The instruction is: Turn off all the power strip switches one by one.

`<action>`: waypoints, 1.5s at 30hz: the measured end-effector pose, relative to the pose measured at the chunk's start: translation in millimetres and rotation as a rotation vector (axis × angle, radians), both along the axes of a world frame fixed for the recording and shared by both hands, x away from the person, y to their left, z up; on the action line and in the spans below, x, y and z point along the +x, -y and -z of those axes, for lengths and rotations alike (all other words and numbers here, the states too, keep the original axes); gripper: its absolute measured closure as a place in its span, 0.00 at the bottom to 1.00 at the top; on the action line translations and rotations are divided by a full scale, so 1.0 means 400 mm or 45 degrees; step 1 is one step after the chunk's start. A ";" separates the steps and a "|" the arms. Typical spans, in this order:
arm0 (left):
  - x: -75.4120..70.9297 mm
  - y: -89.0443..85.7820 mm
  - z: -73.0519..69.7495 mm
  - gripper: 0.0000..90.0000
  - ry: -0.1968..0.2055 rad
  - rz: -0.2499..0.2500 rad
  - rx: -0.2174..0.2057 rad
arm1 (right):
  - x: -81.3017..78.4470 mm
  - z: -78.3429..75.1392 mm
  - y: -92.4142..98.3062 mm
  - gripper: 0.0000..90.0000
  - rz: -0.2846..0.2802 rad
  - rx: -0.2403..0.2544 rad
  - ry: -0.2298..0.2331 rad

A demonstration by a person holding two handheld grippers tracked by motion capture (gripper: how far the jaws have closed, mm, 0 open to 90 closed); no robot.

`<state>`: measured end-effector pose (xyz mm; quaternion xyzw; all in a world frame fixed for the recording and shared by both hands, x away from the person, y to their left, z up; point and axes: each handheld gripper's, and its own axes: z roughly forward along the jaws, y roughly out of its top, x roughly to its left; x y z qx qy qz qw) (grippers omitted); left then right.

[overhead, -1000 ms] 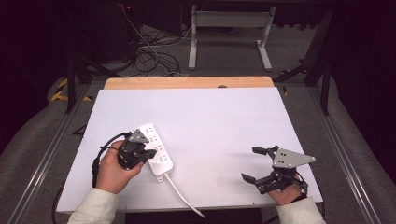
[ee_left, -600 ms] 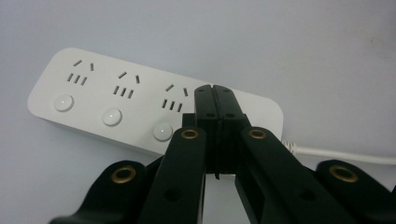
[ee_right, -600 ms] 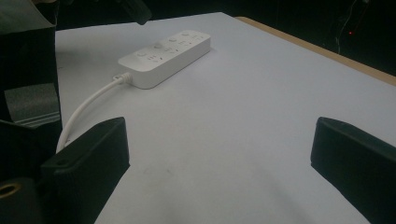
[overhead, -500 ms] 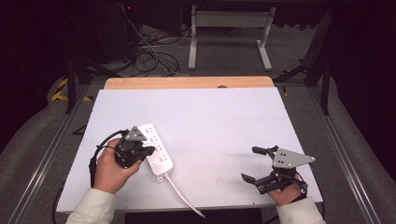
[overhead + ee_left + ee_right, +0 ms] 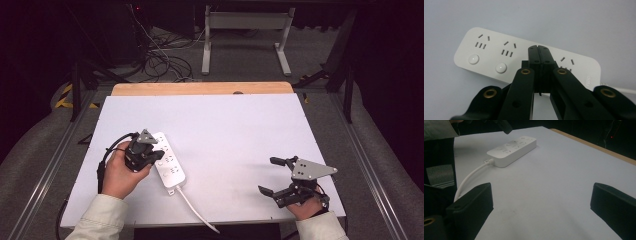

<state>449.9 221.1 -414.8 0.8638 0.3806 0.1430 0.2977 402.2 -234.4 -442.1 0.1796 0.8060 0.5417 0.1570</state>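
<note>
1. My left hand-held gripper [image 5: 539,53], jaws pressed together, has edged further over the power strip [image 5: 168,163] near the table's [image 5: 225,120] left edge; pressing a switch seems next.
2. My right hand-held gripper [image 5: 278,176] stays spread, idle at the near right corner.

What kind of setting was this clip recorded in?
Probably a lab or recording workspace, not a home: a bare white table on a metal frame, loose cables tangled on the grey floor behind it, dark surroundings, and a lone power strip as prop.
</note>
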 end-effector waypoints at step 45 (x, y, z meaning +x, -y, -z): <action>0.032 0.003 0.065 1.00 -0.128 0.034 0.095 | -0.001 0.001 -0.002 0.05 -0.005 -0.011 -0.001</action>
